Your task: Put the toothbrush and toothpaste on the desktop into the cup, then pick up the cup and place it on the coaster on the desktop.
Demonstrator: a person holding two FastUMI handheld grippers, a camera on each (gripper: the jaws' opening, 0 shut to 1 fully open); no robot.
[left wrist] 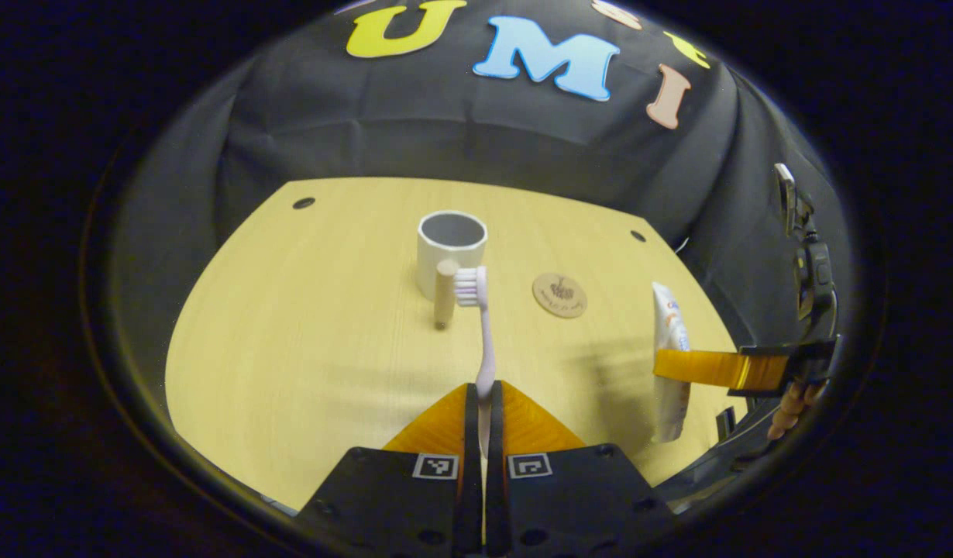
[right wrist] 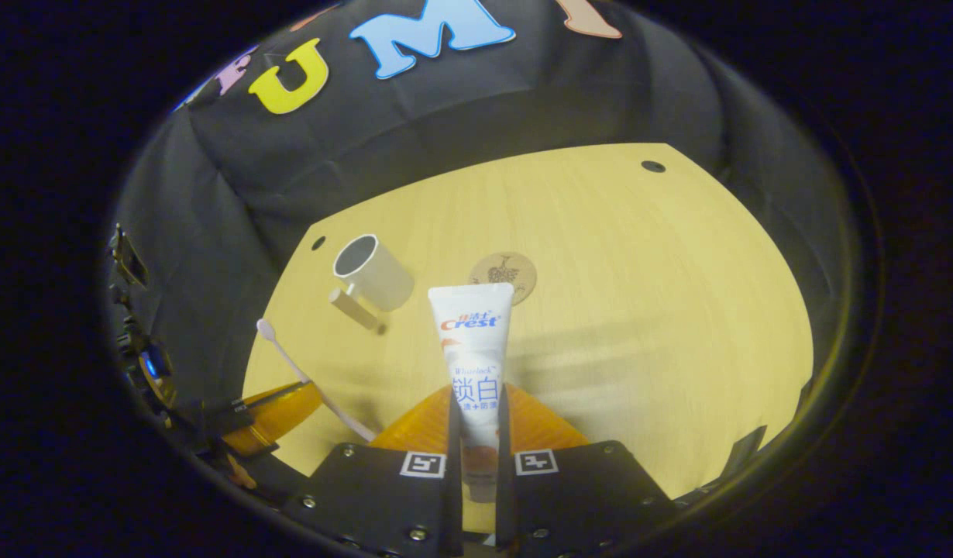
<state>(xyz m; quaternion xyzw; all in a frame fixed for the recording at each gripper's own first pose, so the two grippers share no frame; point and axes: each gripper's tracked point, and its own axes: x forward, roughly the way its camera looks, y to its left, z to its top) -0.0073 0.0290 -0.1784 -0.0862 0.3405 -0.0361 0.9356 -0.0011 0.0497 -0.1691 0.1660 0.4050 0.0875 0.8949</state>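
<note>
A pale wooden counter (left wrist: 290, 349) sits before black cloth. The left claw (left wrist: 483, 403) is clamped on the toothbrush (left wrist: 484, 325), the right claw (right wrist: 476, 418) on the toothpaste (right wrist: 473, 349), near cup (left wrist: 451, 252) and coaster (left wrist: 559, 295).

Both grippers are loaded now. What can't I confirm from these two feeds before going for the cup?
- Toothbrush handle end: hidden between the left gripper fingers, left gripper view.
- Toothpaste cap end: hidden between the right gripper fingers, right gripper view.
- Cup bottom inside: hidden by its own wall.
- Coaster print: too small.
</note>
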